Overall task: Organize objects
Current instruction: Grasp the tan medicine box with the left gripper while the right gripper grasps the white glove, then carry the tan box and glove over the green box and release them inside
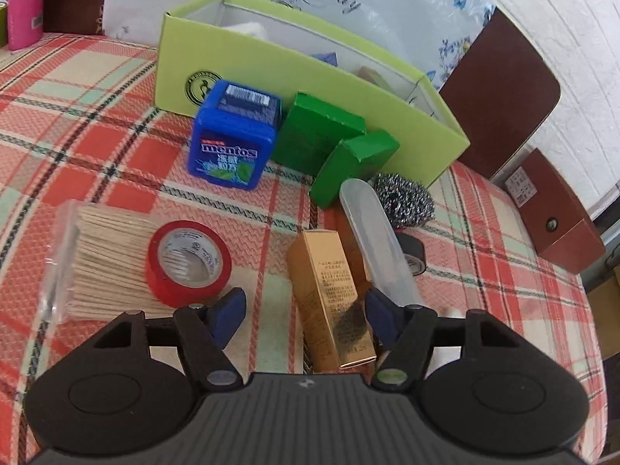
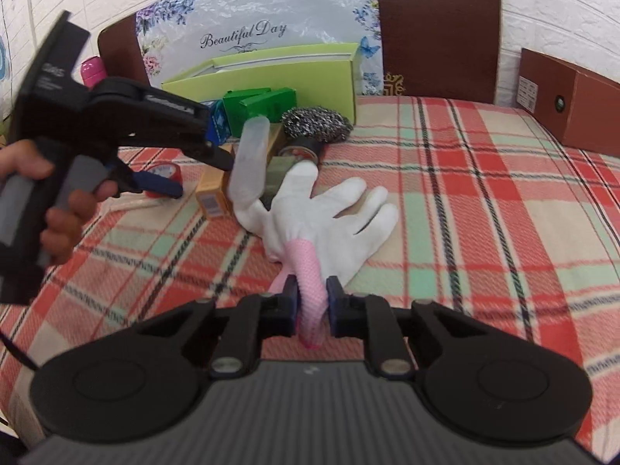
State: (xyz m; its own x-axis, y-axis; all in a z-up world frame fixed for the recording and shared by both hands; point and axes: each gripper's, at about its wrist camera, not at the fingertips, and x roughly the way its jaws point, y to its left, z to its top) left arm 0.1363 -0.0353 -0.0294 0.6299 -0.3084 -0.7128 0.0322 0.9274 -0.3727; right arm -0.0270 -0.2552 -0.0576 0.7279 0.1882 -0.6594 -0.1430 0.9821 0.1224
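Observation:
My left gripper [image 1: 306,308] is open above a gold carton [image 1: 331,302], which lies between its blue pads. A clear plastic tube [image 1: 378,240] lies against the right pad. Nearby are a red tape roll [image 1: 189,263], a toothpick pack [image 1: 104,259], a blue Mentos box [image 1: 232,135], two green boxes [image 1: 337,147], a steel scourer [image 1: 403,199] and black tape [image 1: 412,254]. The open light-green box [image 1: 271,73] stands behind. My right gripper [image 2: 312,304] is shut on the pink cuff of a white glove [image 2: 329,217] lying on the plaid cloth. The left gripper [image 2: 201,170] shows in the right view.
A brown box [image 2: 573,104] sits at the right edge of the table. Brown chair backs [image 2: 438,31] and a floral "Beautiful Day" bag [image 2: 248,19] stand behind the table. A pink bottle [image 1: 25,4] stands at the far left.

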